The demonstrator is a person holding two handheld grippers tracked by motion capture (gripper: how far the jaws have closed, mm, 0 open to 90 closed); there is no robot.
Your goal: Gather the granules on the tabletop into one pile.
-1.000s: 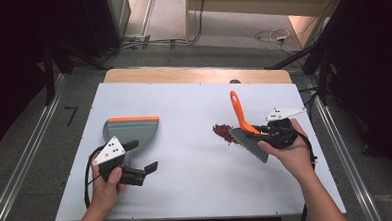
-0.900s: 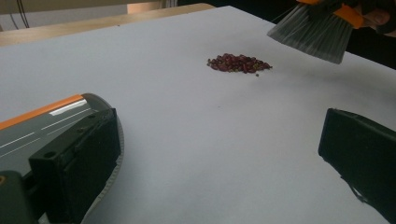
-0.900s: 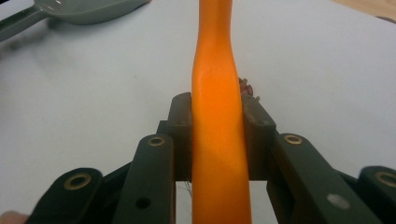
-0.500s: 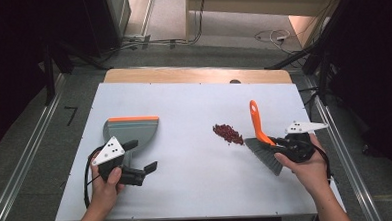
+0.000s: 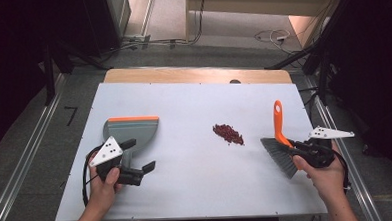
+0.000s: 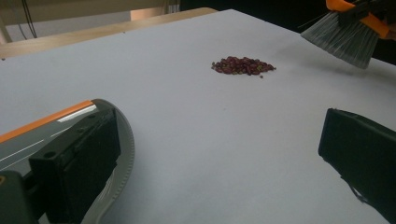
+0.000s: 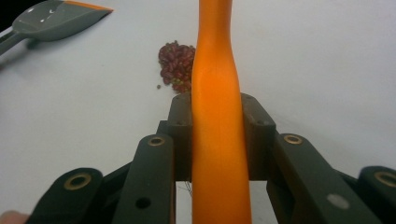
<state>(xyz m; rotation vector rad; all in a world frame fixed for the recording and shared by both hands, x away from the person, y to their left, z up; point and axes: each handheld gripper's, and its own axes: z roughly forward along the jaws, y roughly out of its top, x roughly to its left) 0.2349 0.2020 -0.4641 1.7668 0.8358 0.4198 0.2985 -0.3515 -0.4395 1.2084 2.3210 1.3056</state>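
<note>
A small pile of dark red beans [image 5: 228,134] lies mid-table, also in the left gripper view [image 6: 243,65] and the right gripper view [image 7: 176,65]. My right gripper [image 5: 306,149] is shut on the orange handle of a brush [image 5: 278,122], right of the beans; the handle [image 7: 217,140] runs up between its jaws. The grey bristles [image 5: 278,155] point at the table, clear of the pile [image 6: 343,39]. A grey dustpan with an orange lip [image 5: 131,129] rests at the left. My left gripper [image 5: 141,155] stands open just in front of it, one jaw beside the pan [image 6: 28,140], nothing between the jaws [image 6: 215,154].
The white tabletop [image 5: 194,105] has a wooden strip along its far edge [image 5: 197,74]. Metal rails run along both sides of the table on the floor. Dark stands and cables sit beyond the far edge.
My right gripper has carried the brush to the right and nearer, away from the beans it stood beside. The left gripper and the dustpan have stayed put.
</note>
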